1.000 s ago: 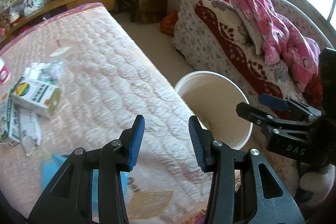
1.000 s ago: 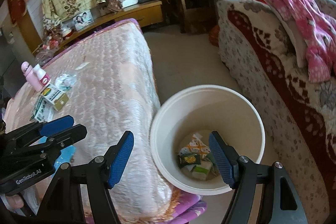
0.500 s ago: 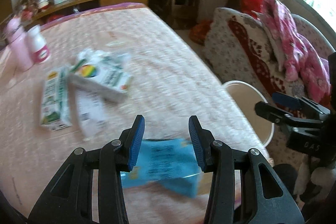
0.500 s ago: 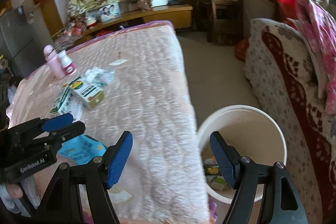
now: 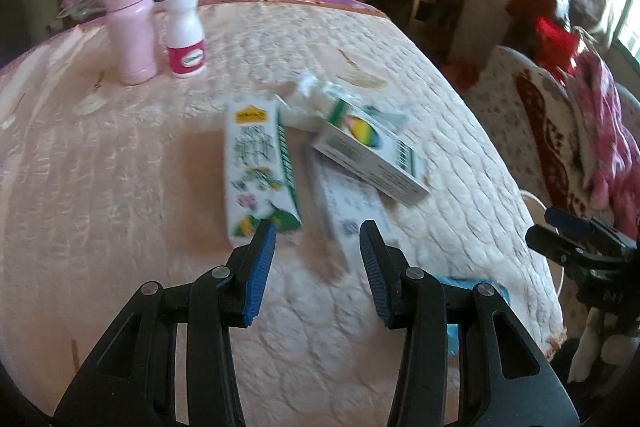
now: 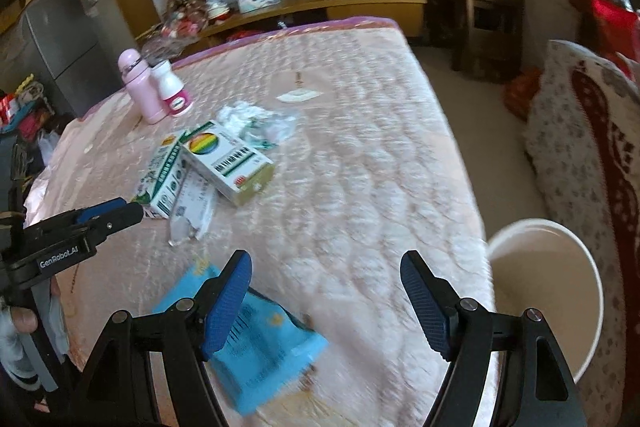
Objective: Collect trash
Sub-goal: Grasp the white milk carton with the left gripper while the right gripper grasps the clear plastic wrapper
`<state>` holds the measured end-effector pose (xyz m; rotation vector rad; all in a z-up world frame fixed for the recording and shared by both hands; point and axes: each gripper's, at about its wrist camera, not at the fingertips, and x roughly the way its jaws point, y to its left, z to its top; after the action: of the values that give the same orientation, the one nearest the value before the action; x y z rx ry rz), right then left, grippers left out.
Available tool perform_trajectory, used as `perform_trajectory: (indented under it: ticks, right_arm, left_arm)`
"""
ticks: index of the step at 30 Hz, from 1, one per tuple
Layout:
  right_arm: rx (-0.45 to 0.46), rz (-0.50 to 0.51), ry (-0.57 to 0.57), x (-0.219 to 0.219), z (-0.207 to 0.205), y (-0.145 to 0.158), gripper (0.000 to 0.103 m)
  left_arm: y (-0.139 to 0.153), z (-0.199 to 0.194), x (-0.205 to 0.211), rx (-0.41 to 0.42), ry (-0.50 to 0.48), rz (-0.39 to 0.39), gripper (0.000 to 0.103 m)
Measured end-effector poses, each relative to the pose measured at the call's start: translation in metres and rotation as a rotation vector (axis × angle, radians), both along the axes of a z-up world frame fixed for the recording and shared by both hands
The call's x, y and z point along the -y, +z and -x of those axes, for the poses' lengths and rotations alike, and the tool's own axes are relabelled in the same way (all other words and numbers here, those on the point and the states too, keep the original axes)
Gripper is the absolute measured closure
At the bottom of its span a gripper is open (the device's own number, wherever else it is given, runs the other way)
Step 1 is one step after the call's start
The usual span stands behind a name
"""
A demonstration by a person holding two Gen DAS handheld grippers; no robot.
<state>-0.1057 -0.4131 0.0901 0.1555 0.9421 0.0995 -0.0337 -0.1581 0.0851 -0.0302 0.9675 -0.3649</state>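
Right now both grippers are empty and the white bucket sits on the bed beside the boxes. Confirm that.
Not quite. The bucket stands on the floor past the bed's edge, as the right wrist view shows. Both the left gripper and right gripper are empty, and the boxes lie on the bed.

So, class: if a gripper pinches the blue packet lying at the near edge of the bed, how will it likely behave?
The blue packet lies flat and thin, so it probably flexes and weighs little. Its printed film surface may be slippery. On the soft quilted bed cover, it may be hard to get under.

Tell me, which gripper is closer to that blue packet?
Right. The right gripper hangs over the blue packet, one finger across it; the left gripper points past it at the cartons.
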Motion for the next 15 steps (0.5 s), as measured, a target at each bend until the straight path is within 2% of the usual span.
perform_trajectory:
  ticks: [1, 2, 9, 15]
  right_arm:
    - [-0.002, -0.004, 0.005, -0.003, -0.007, -0.001, 0.028]
    - [-0.003, -0.008, 0.009, -0.006, -0.014, -0.001, 0.028]
    - [-0.014, -0.101, 0.004, -0.016, -0.080, -0.004, 0.028]
    - [-0.056, -0.172, -0.037, -0.020, -0.138, -0.019, 0.028]
  left_arm:
    - [-0.002, -0.006, -0.003, -0.002, 0.008, 0.005, 0.050]
    - [-0.003, -0.011, -0.005, -0.006, 0.014, 0.013, 0.049]
    - [-0.011, -0.045, -0.009, -0.024, 0.049, 0.010, 0.049]
    - [-0.013, -0.064, -0.003, -0.003, 0.041, -0.010, 0.049]
